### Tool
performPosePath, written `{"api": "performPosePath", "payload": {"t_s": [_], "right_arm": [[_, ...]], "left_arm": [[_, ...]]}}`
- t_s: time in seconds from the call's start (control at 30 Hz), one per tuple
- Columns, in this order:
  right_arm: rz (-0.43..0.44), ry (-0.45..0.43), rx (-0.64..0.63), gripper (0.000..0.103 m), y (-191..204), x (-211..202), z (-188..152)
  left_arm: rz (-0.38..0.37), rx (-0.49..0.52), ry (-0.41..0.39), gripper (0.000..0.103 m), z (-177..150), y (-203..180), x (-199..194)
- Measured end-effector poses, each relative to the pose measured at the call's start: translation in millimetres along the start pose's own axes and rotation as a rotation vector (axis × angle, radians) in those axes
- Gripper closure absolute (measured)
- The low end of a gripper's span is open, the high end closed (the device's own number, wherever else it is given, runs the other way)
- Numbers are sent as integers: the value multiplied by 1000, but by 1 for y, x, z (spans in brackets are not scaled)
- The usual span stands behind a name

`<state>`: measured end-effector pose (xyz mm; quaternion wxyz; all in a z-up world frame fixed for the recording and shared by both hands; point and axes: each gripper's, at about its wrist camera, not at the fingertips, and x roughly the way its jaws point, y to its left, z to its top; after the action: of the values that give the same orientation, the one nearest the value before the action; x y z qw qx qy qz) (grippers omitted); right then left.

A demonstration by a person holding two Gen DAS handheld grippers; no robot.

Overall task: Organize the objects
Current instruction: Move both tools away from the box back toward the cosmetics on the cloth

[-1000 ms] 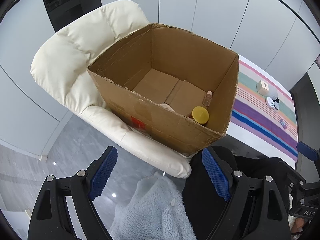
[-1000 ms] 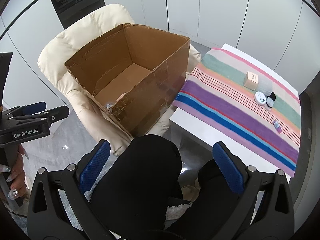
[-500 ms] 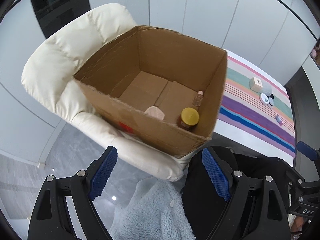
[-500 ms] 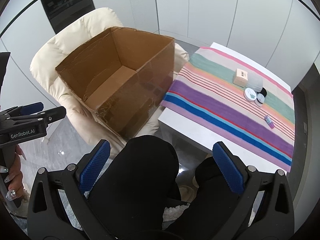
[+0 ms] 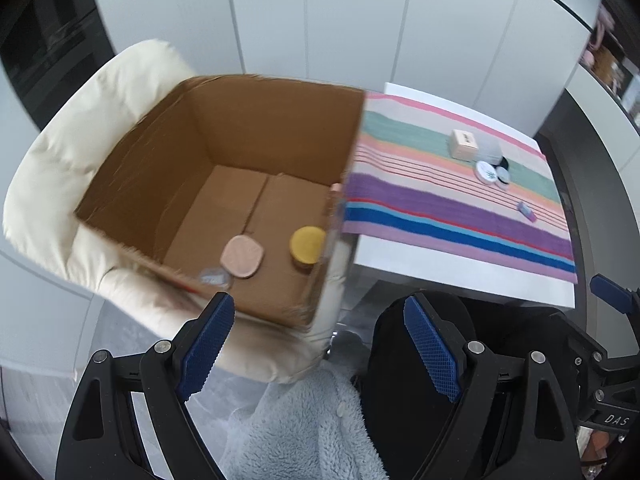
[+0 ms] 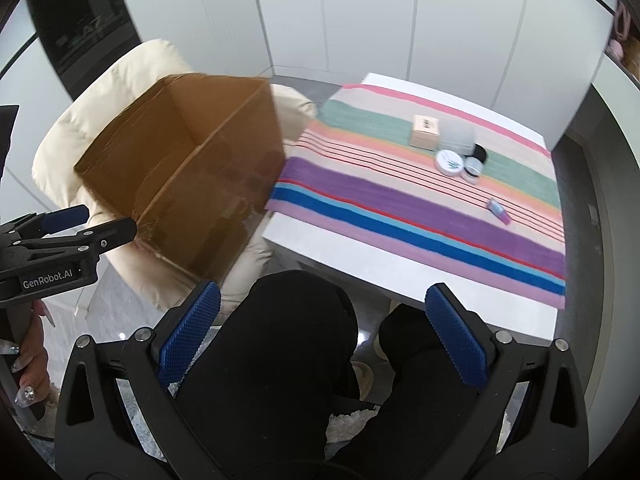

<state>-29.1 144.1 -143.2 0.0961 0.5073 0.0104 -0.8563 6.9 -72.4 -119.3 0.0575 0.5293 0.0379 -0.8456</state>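
Note:
An open cardboard box point(image 5: 276, 128) point(image 6: 216, 184) sits on a cream chair. Inside it lie a yellow-lidded jar point(image 5: 307, 243), a pink compact point(image 5: 242, 257) and a small clear item point(image 5: 215, 278). On the striped cloth stand a beige carton point(image 6: 426, 132), a white tin point(image 6: 450, 162), a silver-lidded jar point(image 6: 473, 168), a black lid point(image 6: 479, 153) and a small purple item point(image 6: 499, 210). My left gripper point(image 5: 316, 352) is open and empty, near the box's front edge. My right gripper point(image 6: 320, 344) is open and empty, above the person's knees.
The cream chair point(image 5: 72, 152) holds the box left of the white table point(image 6: 360, 256). The striped cloth point(image 6: 400, 200) covers most of the table. The person's black-clad legs point(image 6: 296, 344) and a fluffy grey garment point(image 5: 304, 432) fill the foreground.
Both views have swung right and slightly up, so the box has moved left and the table items stand nearer the middle. Both grippers stay open.

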Motion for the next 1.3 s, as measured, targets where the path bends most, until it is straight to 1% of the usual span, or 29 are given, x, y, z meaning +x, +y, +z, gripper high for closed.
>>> {"api": "performPosePath", "payload": {"t_s": [0.13, 0.43, 0.57, 0.67, 0.7, 0.8, 0.83, 0.93, 1.03, 1.17, 1.3], "right_arm": [[-20, 2, 51, 0, -23, -2, -4], [-62, 0, 149, 0, -69, -8, -16], [-63, 4, 197, 0, -88, -9, -23], [-75, 3, 217, 0, -100, -9, -27], [-78, 3, 223, 0, -103, -8, -28], [-85, 6, 247, 0, -114, -3, -30], [-85, 9, 253, 0, -117, -2, -31], [-88, 10, 267, 0, -124, 3, -32], [-84, 4, 273, 0, -132, 8, -30], [-96, -7, 272, 0, -146, 19, -21], [-99, -22, 271, 0, -162, 35, -8]], "left_arm": [[9, 68, -23, 15, 6, -28, 2], [-49, 179, 18, 15, 16, -86, 17], [-83, 182, 61, 15, 18, -97, 26], [-93, 181, 86, 15, 19, -103, 32], [-90, 185, 82, 15, 19, -106, 33], [-46, 225, 48, 15, 22, -114, 33], [-43, 226, 45, 15, 24, -115, 34], [-56, 218, 64, 15, 27, -117, 39], [-75, 201, 85, 15, 38, -123, 47], [-103, 187, 72, 15, 57, -137, 52], [-102, 223, 52, 15, 74, -158, 60]]}}
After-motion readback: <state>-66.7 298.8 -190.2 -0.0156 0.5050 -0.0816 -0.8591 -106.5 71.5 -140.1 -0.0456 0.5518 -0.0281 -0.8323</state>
